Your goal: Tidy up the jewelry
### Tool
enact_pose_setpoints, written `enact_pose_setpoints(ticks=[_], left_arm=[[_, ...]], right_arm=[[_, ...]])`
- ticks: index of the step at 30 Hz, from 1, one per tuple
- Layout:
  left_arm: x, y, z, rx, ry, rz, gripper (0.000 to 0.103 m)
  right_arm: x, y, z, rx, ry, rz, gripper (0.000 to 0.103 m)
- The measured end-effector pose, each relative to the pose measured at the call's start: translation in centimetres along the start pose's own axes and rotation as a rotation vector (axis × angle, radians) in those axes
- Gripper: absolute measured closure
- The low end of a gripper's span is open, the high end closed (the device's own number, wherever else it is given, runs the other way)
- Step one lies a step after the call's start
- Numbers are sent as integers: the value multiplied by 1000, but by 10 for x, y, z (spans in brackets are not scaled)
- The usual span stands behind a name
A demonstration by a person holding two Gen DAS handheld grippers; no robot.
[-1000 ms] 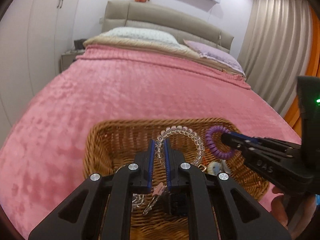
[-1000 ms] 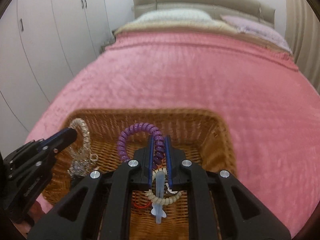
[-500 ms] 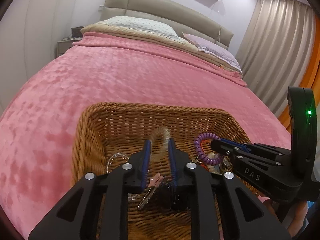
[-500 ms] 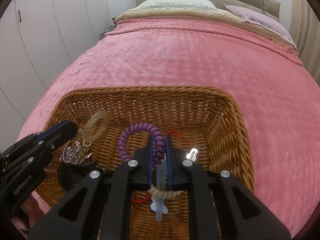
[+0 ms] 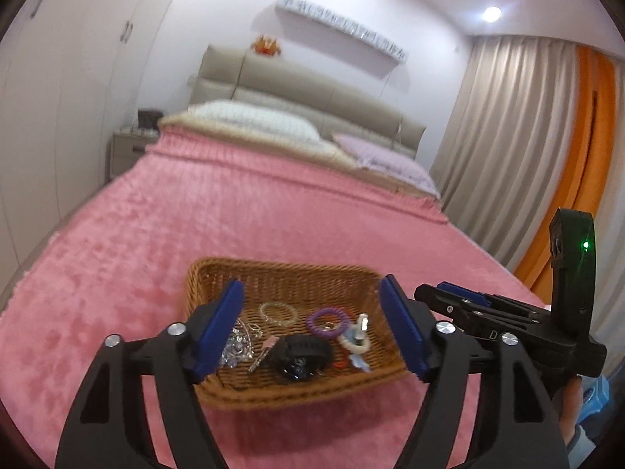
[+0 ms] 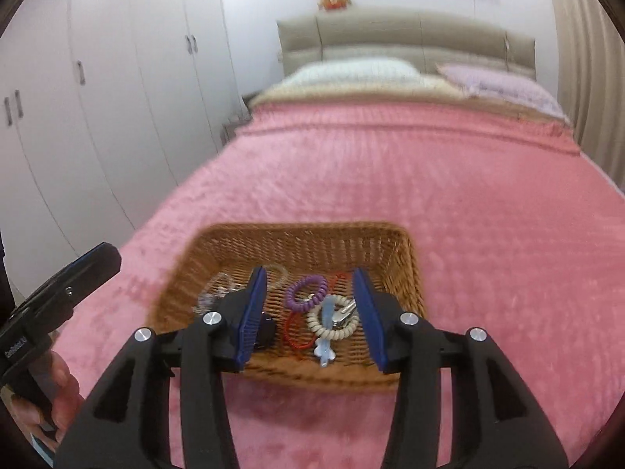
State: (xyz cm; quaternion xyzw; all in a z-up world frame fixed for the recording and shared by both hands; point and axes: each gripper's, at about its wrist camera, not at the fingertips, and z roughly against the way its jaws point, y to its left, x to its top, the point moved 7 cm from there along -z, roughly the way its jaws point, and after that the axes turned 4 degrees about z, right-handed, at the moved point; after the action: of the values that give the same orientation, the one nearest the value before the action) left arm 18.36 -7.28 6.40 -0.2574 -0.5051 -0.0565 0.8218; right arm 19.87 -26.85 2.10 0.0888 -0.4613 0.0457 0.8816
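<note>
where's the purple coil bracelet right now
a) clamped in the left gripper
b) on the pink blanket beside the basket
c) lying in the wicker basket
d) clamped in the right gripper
c: the purple coil bracelet lies loose in the wicker basket, with the right gripper and left gripper both open and holding nothing.

Both views are bright and evenly lit by soft indoor light; a recessed ceiling lamp glows at the upper right of the left wrist view. Shadows are faint, with only a soft dark band under the wicker basket. Motion blur smears the pillows, the headboard and the basket weave in both pictures. Fisheye distortion bows the wardrobe doors and the curtain, and a black vignette rims each frame's corners.
</note>
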Motion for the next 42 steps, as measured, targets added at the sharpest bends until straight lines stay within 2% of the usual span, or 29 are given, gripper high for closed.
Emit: enact_pose_setpoints(ticks=[3,7,10,14,16,18,21,24,26,28,35,42], left_arm=[[-1,-11,38,25,-70,-30,20],[-8,-18,73,80,-151,-62,10],[-23,-20,91,145,-213,-91,8],[-54,-21,100,292,-281,-182,8],[-68,-20,99,334,-298,-208,8],[-84,-16,92,369,-300,-217,8],[-98,-11,86,380,-292,-213,8],[-104,-12,77,389,-252,-239,8],[-109,-11,73,387,-231,-256,8],[-111,-9,68,392,-214,-258,8],[-111,-6,70,385,-225,-233,8],[-112,-3,65,393,-198,-227,7]], right_arm=[[-5,10,33,-9,-73,15,60],[-18,20,62,-27,-154,28,50],[-38,27,76,-71,-208,53,46],[-65,32,73,-96,-220,68,45],[-79,30,67,-107,-220,62,40],[-93,26,61,-115,-224,46,37],[-109,25,51,-131,-216,50,35],[-120,28,46,-144,-219,70,35],[-120,33,46,-153,-234,85,35],[-123,36,48,-163,-252,103,28],[-127,31,47,-156,-250,78,26],[-128,31,48,-155,-241,69,23]])
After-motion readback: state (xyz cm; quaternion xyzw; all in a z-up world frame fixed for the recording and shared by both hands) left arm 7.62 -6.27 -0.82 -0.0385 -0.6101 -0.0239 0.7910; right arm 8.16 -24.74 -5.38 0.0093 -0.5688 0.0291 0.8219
